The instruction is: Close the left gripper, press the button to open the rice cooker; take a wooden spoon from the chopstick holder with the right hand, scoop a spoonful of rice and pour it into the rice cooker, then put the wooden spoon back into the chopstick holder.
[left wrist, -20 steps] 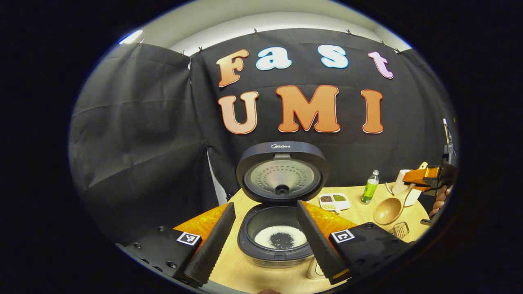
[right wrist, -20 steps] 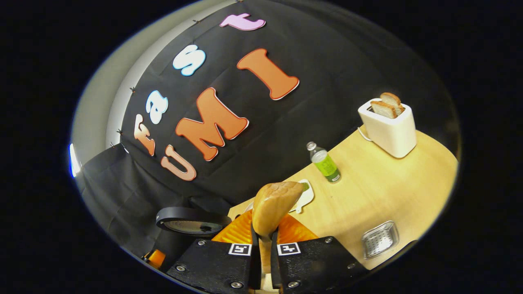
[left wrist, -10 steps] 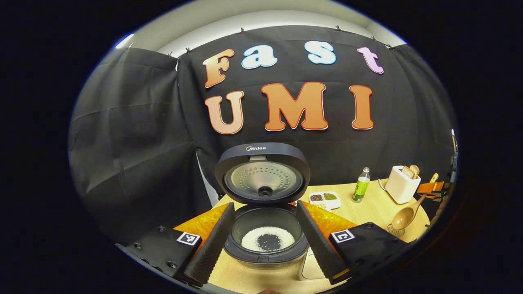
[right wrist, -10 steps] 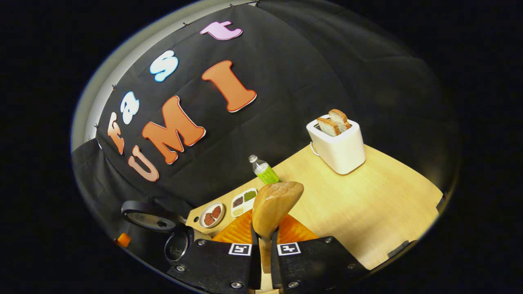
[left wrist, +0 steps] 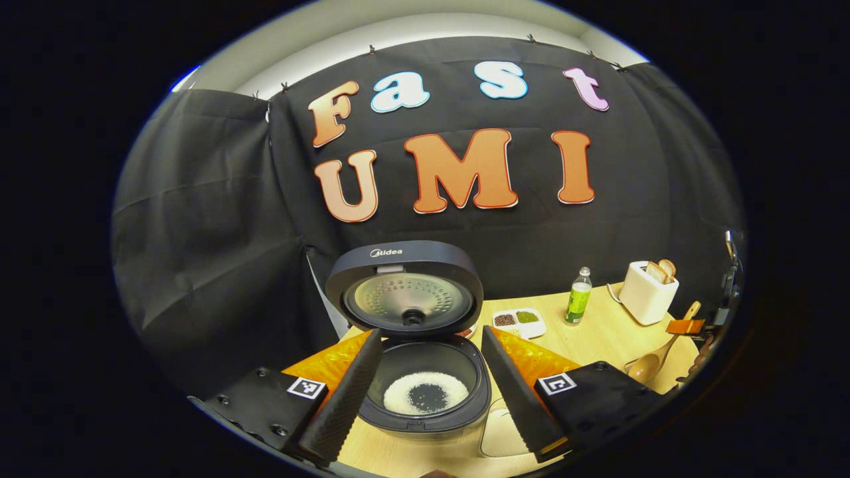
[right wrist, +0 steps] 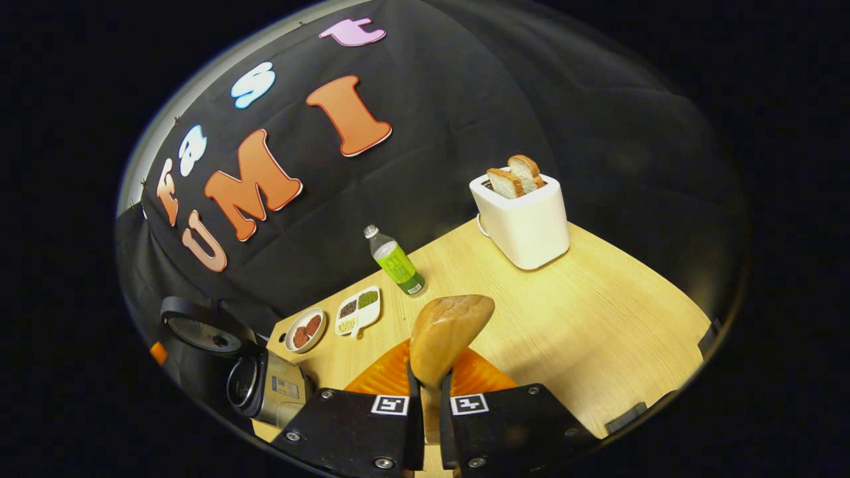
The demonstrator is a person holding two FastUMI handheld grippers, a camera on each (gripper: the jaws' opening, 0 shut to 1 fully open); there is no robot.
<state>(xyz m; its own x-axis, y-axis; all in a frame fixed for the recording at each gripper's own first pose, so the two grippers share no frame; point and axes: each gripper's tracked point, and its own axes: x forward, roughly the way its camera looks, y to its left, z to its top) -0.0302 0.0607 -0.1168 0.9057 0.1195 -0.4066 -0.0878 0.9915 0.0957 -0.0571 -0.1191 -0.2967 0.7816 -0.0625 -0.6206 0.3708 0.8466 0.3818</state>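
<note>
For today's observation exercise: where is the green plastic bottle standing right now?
The green plastic bottle stands upright on the wooden table by the black wall, between the divided white dish and the white toaster.

Left claw (left wrist: 428,392) spread wide; right claw (right wrist: 429,398) clamped tight.

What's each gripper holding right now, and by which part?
Right gripper is shut on the wooden spoon, gripped on its handle just below the bowl. Left gripper is open and holds nothing.
</note>
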